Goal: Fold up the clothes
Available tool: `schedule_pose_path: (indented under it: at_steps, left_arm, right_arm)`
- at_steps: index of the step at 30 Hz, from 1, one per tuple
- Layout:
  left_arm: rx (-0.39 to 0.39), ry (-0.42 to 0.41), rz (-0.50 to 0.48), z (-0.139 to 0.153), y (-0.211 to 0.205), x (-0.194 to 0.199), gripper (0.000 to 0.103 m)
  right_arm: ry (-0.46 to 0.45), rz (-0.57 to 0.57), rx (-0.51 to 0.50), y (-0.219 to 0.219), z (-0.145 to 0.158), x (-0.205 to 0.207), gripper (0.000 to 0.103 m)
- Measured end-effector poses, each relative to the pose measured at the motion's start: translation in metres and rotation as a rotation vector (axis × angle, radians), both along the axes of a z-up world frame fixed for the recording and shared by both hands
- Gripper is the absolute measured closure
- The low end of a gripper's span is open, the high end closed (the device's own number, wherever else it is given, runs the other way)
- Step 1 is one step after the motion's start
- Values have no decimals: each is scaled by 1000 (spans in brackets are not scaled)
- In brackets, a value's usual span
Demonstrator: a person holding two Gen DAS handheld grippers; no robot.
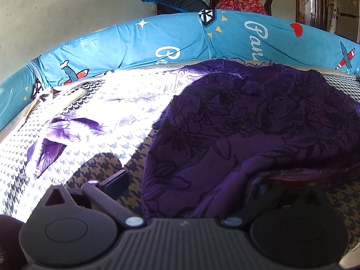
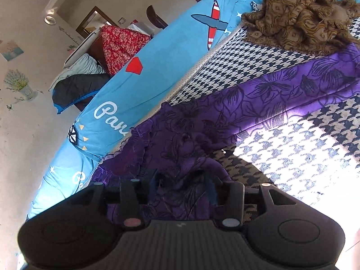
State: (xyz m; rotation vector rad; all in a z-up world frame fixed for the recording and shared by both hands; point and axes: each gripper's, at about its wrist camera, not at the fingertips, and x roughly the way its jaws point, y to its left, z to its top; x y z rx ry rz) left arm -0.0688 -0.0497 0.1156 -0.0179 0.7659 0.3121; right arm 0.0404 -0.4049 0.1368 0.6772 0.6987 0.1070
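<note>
brown shawl (image 2: 299, 15) heaped beyond purple garment (image 2: 258, 94) (crumpled)

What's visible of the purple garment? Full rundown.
The purple garment is thin, soft-looking fabric with a dark floral line print. It lies rumpled on the houndstooth bed cover, partly sunlit, one strip stretching away flat. Its near edge bunches between the right gripper fingers and drapes over the left gripper.

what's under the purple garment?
The black-and-white houndstooth bed cover runs under the purple garment; a red strip peeks from its lifted edge. Anything else beneath is covered.
</note>
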Motion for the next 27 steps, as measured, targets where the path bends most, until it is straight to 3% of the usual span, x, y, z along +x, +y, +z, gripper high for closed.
schedule_pose_path:
  at_steps: [9,15,19,27]
  left_arm:
    - [-15,-5,-4,7,3,10,0]
    - [-12,-6,-11,7,2,13,0]
    - [-21,-5,-12,9,3,16,0]
    - [-37,2,-13,12,5,24,0]
  right_arm:
    - [-52,-89,-5,-9,4,-34,59]
    - [-78,-42,-18,4,4,-52,59]
    - [-86,27,-41,21,-1,-65,59]
    - [-89,307,-176,82,-12,-75,59]
